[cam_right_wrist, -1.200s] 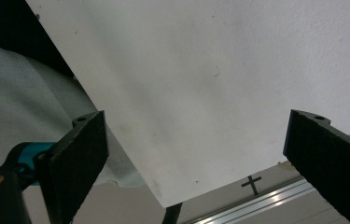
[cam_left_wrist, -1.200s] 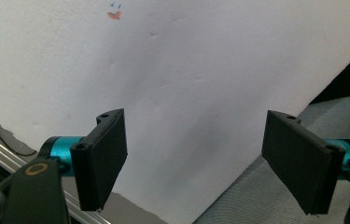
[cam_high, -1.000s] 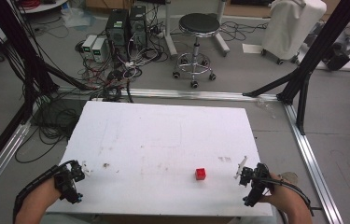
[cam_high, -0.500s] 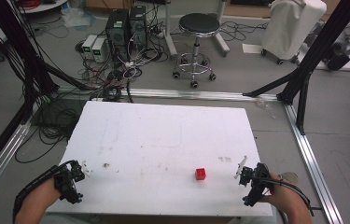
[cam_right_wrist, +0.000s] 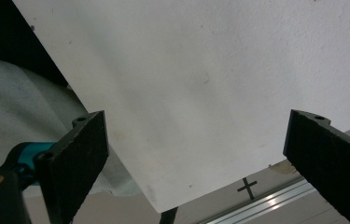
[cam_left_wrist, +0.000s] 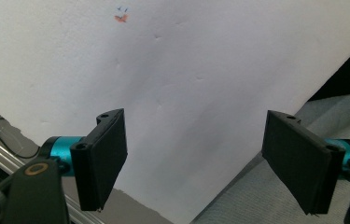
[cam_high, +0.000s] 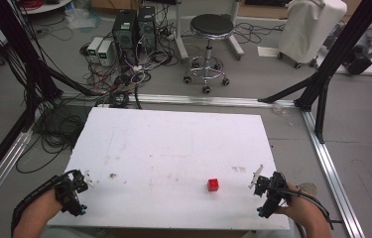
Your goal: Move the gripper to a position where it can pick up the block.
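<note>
Small red cube, white flat worktop, unheld.
Left gripper and right gripper both spread apart, empty; likely pre-grasp, reach needed next.

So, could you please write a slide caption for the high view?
Two open hand-held grippers, left gripper and right gripper, flank a small red cube on a white table.
</note>
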`<state>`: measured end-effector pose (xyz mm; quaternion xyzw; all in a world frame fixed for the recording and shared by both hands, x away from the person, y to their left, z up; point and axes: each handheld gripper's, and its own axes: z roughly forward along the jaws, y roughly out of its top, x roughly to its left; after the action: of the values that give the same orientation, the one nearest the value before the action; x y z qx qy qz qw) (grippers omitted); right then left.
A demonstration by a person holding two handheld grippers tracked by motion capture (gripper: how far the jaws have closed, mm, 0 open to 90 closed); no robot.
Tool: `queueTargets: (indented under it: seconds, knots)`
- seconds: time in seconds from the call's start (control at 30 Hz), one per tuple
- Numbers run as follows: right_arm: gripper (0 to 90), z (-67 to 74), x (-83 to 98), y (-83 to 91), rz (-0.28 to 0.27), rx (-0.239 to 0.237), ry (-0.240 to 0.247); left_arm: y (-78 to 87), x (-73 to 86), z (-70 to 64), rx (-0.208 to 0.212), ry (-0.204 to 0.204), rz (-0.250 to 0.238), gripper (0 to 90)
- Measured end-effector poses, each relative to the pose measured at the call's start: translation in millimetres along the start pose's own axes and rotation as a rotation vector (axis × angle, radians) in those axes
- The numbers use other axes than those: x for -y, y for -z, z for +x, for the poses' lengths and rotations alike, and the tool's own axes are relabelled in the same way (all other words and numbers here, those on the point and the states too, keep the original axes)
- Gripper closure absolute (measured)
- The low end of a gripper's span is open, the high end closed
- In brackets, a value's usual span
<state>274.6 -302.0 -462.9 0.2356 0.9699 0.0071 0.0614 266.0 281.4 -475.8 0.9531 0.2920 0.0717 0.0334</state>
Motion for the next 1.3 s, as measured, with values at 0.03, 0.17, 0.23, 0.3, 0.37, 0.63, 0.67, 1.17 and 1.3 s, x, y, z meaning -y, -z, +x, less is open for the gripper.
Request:
queueTargets:
  seconds: [0.03, 0.17, 0.23, 0.3, 0.37, 0.63, 0.67, 1.17, 1.3]
  knots:
    - [6.1, 0.0, 0.0, 0.0, 0.0, 0.0, 0.0, 0.4, 0.1, 0.1, 0.0, 0.0, 0.0, 22.5]
    - [6.1, -2.1, -2.3, 0.9, -0.006, -0.002, 0.026, 1.4, 0.3, 0.2, -0.002, 0.002, -0.003, 22.5]
    - [6.1, -4.2, -4.1, 2.4, -0.012, 0.009, 0.04, 1.3, 0.1, 0.1, 0.001, 0.002, -0.004, 22.5]
    - [6.1, -4.8, -6.8, 4.7, -0.021, 0.017, 0.054, 0.3, -0.2, -0.1, -0.003, 0.002, -0.005, 22.5]
    - [6.1, -5.4, -9.1, 6.2, -0.032, 0.022, 0.078, -0.6, -0.5, -0.2, 0.0, 0.001, -0.005, 22.5]
    - [6.1, -12.3, -14.5, 10.9, -0.035, 0.004, 0.132, -1.0, -2.7, 1.0, 0.003, -0.006, -0.005, 22.5]
    - [6.1, -13.7, -15.6, 11.7, -0.036, 0.001, 0.142, -1.3, -3.3, 1.0, 0.003, -0.007, -0.005, 22.5]
    - [6.1, -25.3, -50.5, 35.8, -0.079, 0.012, 0.301, -1.7, -7.2, 0.6, 0.009, -0.014, -0.009, 22.5]
    - [6.1, -26.1, -62.8, 42.2, -0.098, 0.008, 0.356, -1.5, -7.4, 0.5, 0.011, -0.015, -0.01, 22.5]
